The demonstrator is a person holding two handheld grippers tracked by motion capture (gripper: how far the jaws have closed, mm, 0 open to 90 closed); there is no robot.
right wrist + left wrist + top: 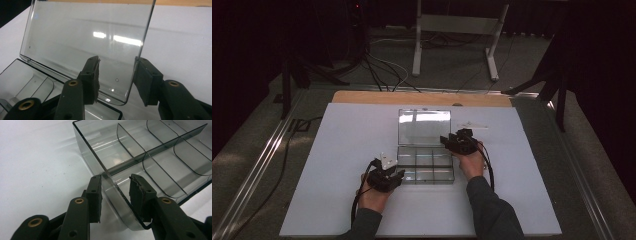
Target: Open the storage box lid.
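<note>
A clear plastic compartment box [417, 172] lies on the white board [347, 150] with its lid [424, 125] standing up at the back. The compartments look bare. My left gripper [398, 175] is at the box's front left corner. In the left gripper view its jaws [115, 192] straddle the rounded corner wall of the box [155, 162], one pad outside and one inside, both touching it. My right gripper [446, 141] is at the lid's right side. Its jaws [116, 75] stand apart around the edge of the lid [82, 37], above the box's base [22, 77].
The board lies on a wooden table [422, 98] with metal rails along both sides. Behind it a metal stand [452, 30] and cables [382, 70] are on the floor. A small pale piece [474, 124] lies just right of the lid.
</note>
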